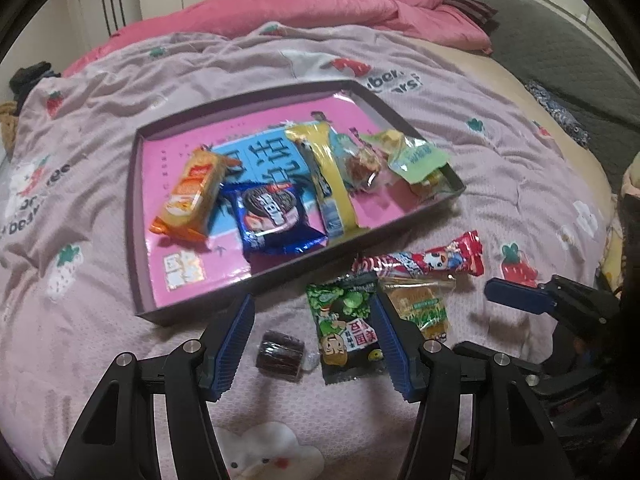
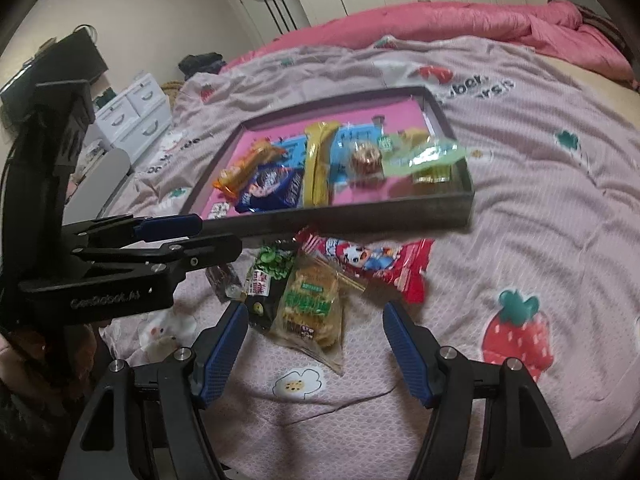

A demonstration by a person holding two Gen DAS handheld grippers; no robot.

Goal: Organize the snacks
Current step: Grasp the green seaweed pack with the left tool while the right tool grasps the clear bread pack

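Below, green pea packet (image 1: 347,328) lies between left fingers (image 1: 248,332), spread wide, holding nothing

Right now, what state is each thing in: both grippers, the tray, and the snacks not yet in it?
Left gripper: open, empty.
Right gripper: open, empty.
Tray: on the bed, holding several snacks.
Green packet: on the blanket, outside the tray.
Clear biscuit packet: on the blanket, outside.
Red packet: on the blanket, outside.
Dark candy: on the blanket, outside.
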